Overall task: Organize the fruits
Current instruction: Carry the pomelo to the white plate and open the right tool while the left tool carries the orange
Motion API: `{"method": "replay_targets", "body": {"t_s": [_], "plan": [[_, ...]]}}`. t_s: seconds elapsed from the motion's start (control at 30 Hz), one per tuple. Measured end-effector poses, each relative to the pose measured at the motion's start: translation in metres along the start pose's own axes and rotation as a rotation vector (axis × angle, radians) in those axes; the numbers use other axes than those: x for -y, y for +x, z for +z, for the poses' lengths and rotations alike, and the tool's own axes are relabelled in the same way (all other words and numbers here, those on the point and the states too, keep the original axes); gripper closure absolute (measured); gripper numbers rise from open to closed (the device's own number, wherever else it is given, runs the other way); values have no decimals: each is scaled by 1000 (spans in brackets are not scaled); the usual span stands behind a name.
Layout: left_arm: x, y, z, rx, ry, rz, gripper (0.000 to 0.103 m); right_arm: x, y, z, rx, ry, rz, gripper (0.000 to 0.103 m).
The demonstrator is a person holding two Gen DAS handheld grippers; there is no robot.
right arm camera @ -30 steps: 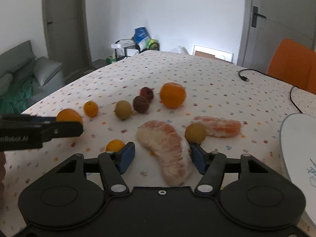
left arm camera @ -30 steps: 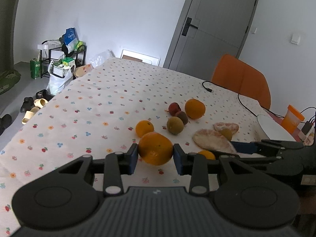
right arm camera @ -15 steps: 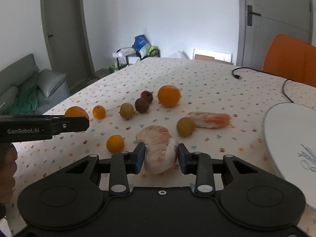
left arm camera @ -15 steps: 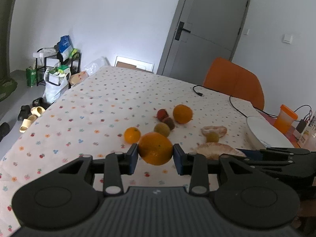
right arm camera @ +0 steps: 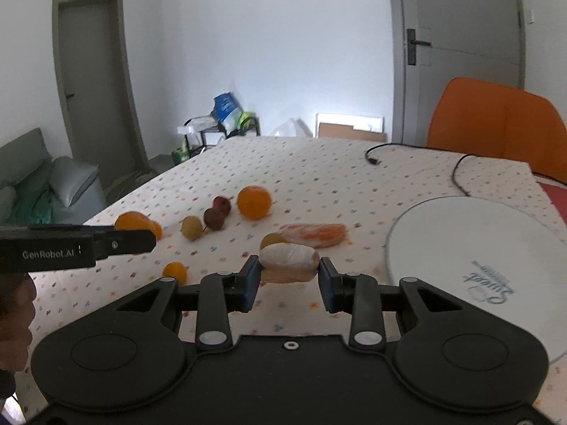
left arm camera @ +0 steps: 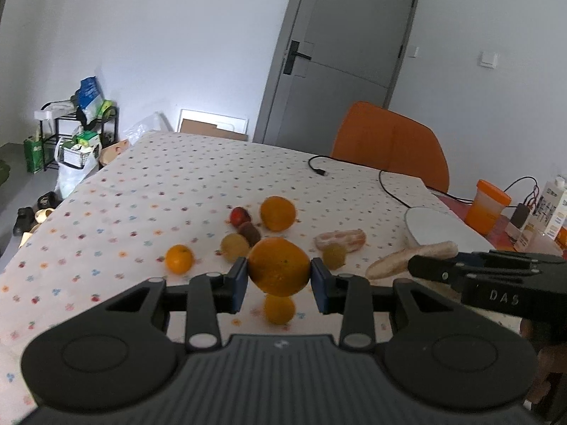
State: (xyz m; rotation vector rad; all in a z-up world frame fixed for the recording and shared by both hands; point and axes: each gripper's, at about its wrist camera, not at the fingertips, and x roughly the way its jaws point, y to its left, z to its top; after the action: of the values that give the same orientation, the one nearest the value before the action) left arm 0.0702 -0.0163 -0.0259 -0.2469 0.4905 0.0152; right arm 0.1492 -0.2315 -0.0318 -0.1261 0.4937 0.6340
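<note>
Left tongs (left arm camera: 279, 279) hold the orange (left arm camera: 279, 265) as before, now raised off the table (left arm camera: 149, 191). Right tongs (right arm camera: 288, 279), wide a second ago, now grip the pomelo segment (right arm camera: 288, 260), lifted clear of the table, plate (right arm camera: 478, 248) to their right.

A lived-in home room is showing here; a flower-print tablecloth (left arm camera: 159, 191) is covering the table, an orange chair (left arm camera: 389, 141) is standing beside it, a grey sofa (right arm camera: 28, 177) is sitting by an inner door (right arm camera: 92, 81), shoes (left arm camera: 24, 214) are lying near a cluttered rack (left arm camera: 71, 124).
</note>
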Motion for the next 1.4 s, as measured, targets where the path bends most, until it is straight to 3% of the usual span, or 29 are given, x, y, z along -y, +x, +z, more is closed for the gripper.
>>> {"method": "replay_targets", "body": {"t_s": [0.57, 1.1, 1.4], "plan": [[46, 19, 5, -14, 69, -76, 67, 59, -38, 4, 87, 74, -123, 70], [99, 48, 7, -52, 158, -147, 67, 114, -52, -29, 87, 176, -261, 70], [131, 67, 11, -63, 213, -179, 67, 135, -49, -36, 102, 193, -287, 70]]}}
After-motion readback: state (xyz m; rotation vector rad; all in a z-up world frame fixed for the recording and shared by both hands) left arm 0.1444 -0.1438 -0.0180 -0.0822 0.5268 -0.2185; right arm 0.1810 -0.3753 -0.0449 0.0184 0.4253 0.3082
